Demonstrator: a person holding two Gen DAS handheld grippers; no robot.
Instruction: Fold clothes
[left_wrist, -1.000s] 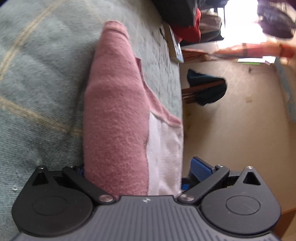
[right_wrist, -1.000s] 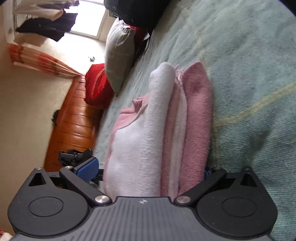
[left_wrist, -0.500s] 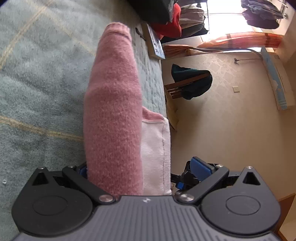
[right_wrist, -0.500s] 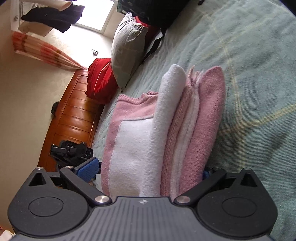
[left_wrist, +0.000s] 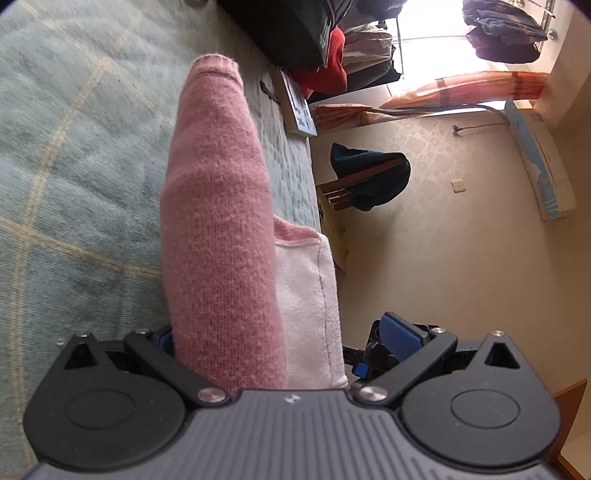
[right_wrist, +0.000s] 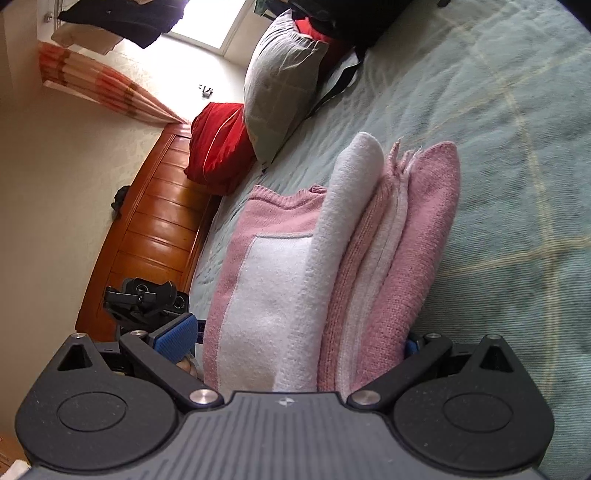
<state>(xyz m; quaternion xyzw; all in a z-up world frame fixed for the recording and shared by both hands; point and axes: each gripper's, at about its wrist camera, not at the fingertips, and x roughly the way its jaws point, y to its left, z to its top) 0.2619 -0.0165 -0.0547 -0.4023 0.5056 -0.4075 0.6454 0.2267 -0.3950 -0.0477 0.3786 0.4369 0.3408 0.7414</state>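
A folded pink and white sweater (left_wrist: 218, 221) lies on the grey-green checked bedspread (left_wrist: 74, 147). My left gripper (left_wrist: 282, 336) is rolled on its side and straddles one end of the stack. Its lower blue pad is hidden against the bed side, and its upper blue pad (left_wrist: 399, 336) stands clear of the white layer. From the opposite end, my right gripper (right_wrist: 293, 338) straddles the sweater (right_wrist: 399, 258) in the same way. A small gap separates its blue pad (right_wrist: 175, 332) from the fabric. Both grippers are open.
A grey pillow (right_wrist: 284, 85) and a red cushion (right_wrist: 218, 144) lean against the wooden headboard (right_wrist: 155, 229). A book (left_wrist: 297, 107) and a black bag (left_wrist: 284, 29) sit on the bed's far end. A chair draped with dark cloth (left_wrist: 369, 177) stands beside the bed.
Both views have swung, showing more of the room beside the bed. The sweater's upper pink-and-white layer has settled flatter across the stack. The jaw spacing looks the same.
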